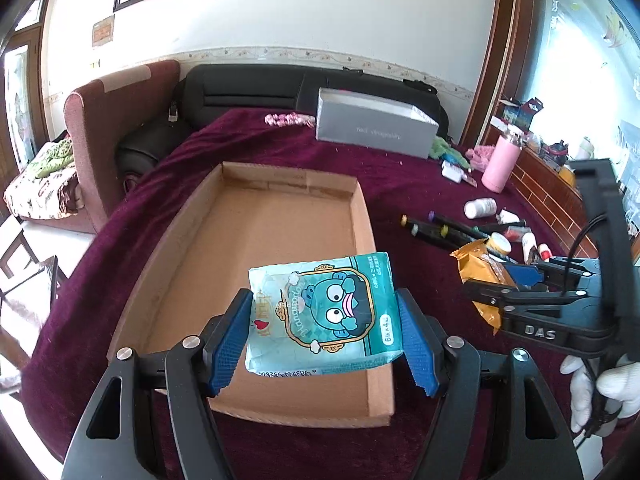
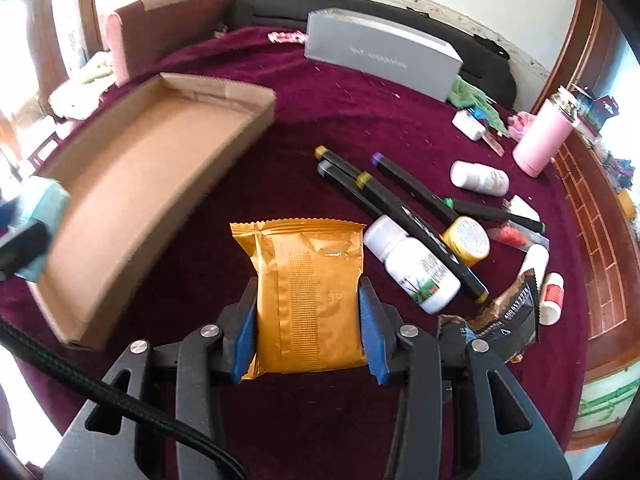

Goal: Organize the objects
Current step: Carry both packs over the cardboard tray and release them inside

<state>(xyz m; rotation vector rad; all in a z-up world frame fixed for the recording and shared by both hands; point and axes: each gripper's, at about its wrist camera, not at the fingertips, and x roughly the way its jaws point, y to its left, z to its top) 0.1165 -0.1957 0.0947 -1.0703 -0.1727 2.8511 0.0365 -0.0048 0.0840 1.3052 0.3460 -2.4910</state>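
Note:
My left gripper (image 1: 326,338) is shut on a teal tissue pack (image 1: 320,316) with a cartoon face, held above the near right part of the empty cardboard tray (image 1: 256,236). My right gripper (image 2: 308,328) is shut on a gold foil packet (image 2: 308,296), its blue pads pressing both sides, lifted just off the dark red cloth to the right of the cardboard tray (image 2: 140,176). In the left wrist view the right gripper (image 1: 504,288) shows at the right edge with the gold packet (image 1: 480,276) and a white-gloved hand (image 1: 600,388). The tissue pack (image 2: 44,200) appears blurred at the left of the right wrist view.
Loose on the cloth to the right lie black markers (image 2: 400,196), white bottles (image 2: 416,268), a yellow-lidded jar (image 2: 468,240) and a dark wrapper (image 2: 504,312). A grey box (image 2: 380,56) and a pink bottle (image 2: 544,136) stand farther back. A sofa sits behind the table.

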